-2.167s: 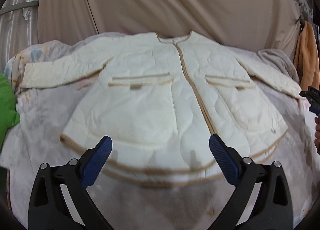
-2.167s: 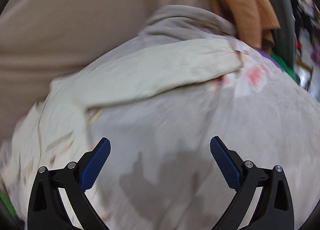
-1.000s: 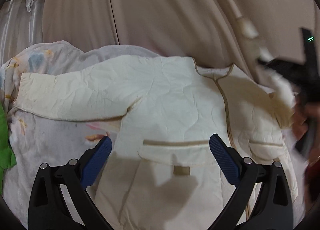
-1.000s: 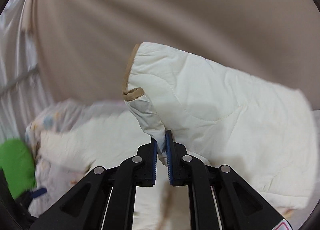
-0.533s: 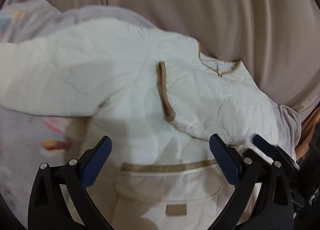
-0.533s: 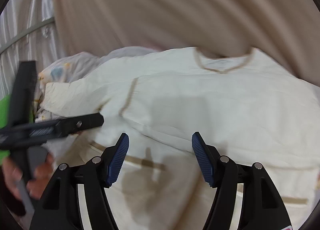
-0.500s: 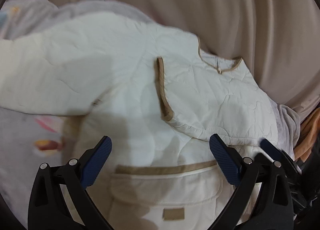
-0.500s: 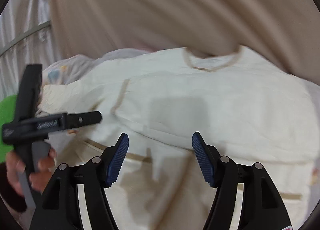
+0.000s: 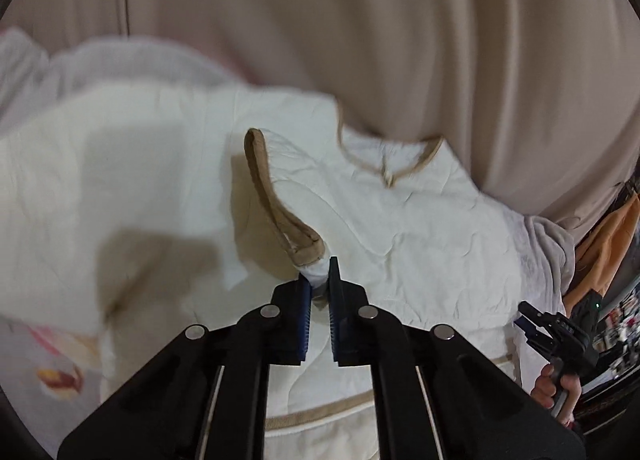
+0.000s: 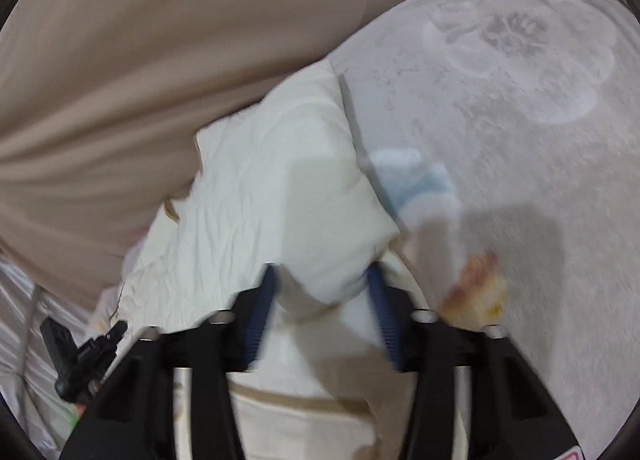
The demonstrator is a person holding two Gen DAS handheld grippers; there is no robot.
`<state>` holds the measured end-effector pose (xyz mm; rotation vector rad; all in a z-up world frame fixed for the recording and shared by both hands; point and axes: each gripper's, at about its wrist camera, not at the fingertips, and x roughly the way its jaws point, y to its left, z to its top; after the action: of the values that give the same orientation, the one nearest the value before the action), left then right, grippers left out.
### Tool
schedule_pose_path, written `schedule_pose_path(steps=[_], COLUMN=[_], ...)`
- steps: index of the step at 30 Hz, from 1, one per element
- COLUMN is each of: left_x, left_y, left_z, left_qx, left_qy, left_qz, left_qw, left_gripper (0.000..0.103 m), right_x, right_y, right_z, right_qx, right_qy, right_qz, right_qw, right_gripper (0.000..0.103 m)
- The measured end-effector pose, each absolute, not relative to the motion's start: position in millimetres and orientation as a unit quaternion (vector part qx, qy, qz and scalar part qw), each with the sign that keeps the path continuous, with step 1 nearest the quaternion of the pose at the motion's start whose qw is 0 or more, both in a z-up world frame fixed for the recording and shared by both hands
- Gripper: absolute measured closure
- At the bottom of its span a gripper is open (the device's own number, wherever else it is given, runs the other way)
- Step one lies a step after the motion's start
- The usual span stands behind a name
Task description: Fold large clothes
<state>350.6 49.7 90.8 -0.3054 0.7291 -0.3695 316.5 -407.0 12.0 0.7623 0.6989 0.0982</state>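
Note:
A cream quilted jacket (image 9: 420, 236) with tan trim lies on a grey bedspread, its right sleeve folded across its chest. My left gripper (image 9: 319, 286) is shut on the tan-edged cuff (image 9: 280, 216) of that sleeve. My right gripper (image 10: 322, 302) is open, its blue pads either side of a fold at the jacket's (image 10: 264, 212) shoulder edge; that view is blurred. The right gripper also shows in the left wrist view (image 9: 560, 332), and the left one in the right wrist view (image 10: 84, 356).
A beige curtain (image 9: 400, 32) hangs close behind the bed. The grey floral bedspread (image 10: 520, 120) extends to the right of the jacket. Orange clothing (image 9: 612, 236) hangs at the far right.
My left gripper has closed on the folded sleeve's cuff. My right gripper has moved away to the jacket's right shoulder edge, jaws narrower but open.

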Motion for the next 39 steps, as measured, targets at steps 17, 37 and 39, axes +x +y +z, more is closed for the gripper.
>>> schedule_pose_path(steps=[17,37,39], left_x=[365.3,357.7,358.5], left_y=[34.0,46.3,46.1], left_z=[9.3,10.3,10.8], left_qx=[-0.103,-0.124,-0.127], left_qy=[0.37,0.361,0.361], left_qz=[-0.128,-0.136,-0.137], left_qw=[0.914,0.914,0.914], left_gripper=[0.094,0.088,0.088], right_x=[286.3,363.0,329.8], right_y=[-388.1,-400.4,-399.5], right_z=[78.8,70.0,69.9], right_qx=[0.217,0.201,0.186], right_qy=[0.28,0.283,0.286], right_qz=[-0.087,-0.035,-0.01], right_qw=[0.931,0.937,0.94], right_gripper=[0.083,0.09,0.089])
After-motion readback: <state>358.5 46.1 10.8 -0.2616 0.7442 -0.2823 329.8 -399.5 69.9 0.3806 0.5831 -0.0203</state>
